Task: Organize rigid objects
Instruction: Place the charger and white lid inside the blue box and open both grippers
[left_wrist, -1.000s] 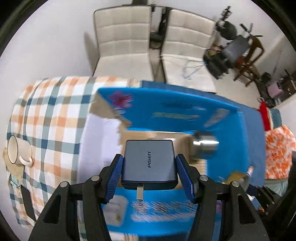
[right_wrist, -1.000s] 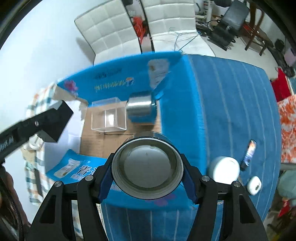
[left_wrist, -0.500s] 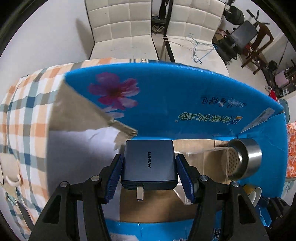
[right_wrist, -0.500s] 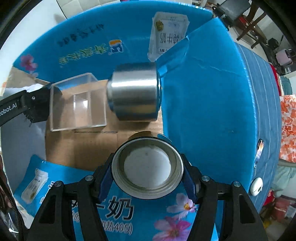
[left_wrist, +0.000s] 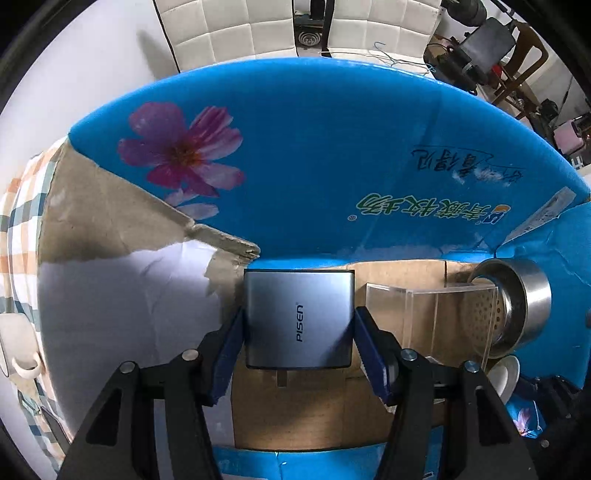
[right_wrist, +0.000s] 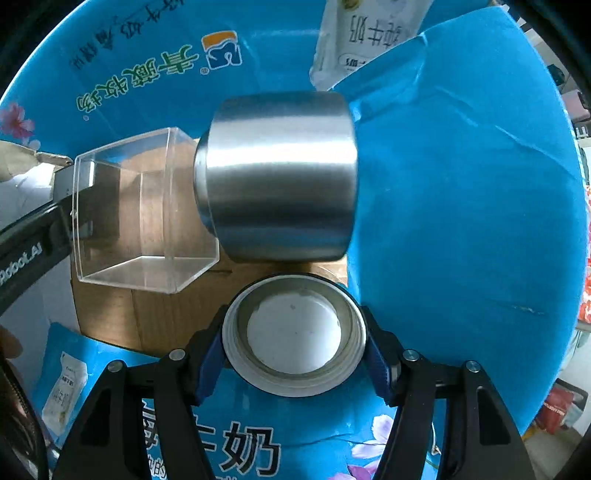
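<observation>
My left gripper (left_wrist: 298, 325) is shut on a grey PISEN charger (left_wrist: 297, 317) and holds it low inside the blue cardboard box (left_wrist: 332, 155), near its left end. My right gripper (right_wrist: 293, 332) is shut on a round metal lid (right_wrist: 293, 332), white inside, just inside the box's near wall. A steel cup (right_wrist: 277, 177) lies on its side on the box floor ahead of the lid; it also shows in the left wrist view (left_wrist: 517, 306). A clear plastic box (right_wrist: 140, 210) sits between the charger and the steel cup, also seen in the left wrist view (left_wrist: 428, 317).
The box flaps (right_wrist: 461, 184) stand up around both grippers. A torn brown flap (left_wrist: 122, 221) hangs at the left end. A white mug (left_wrist: 18, 354) stands on the checked cloth left of the box. White chairs (left_wrist: 236, 29) stand behind the table.
Both grippers have moved forward and down into the blue box. The charger is now beside the clear box, and the lid is closer to the steel cup.
</observation>
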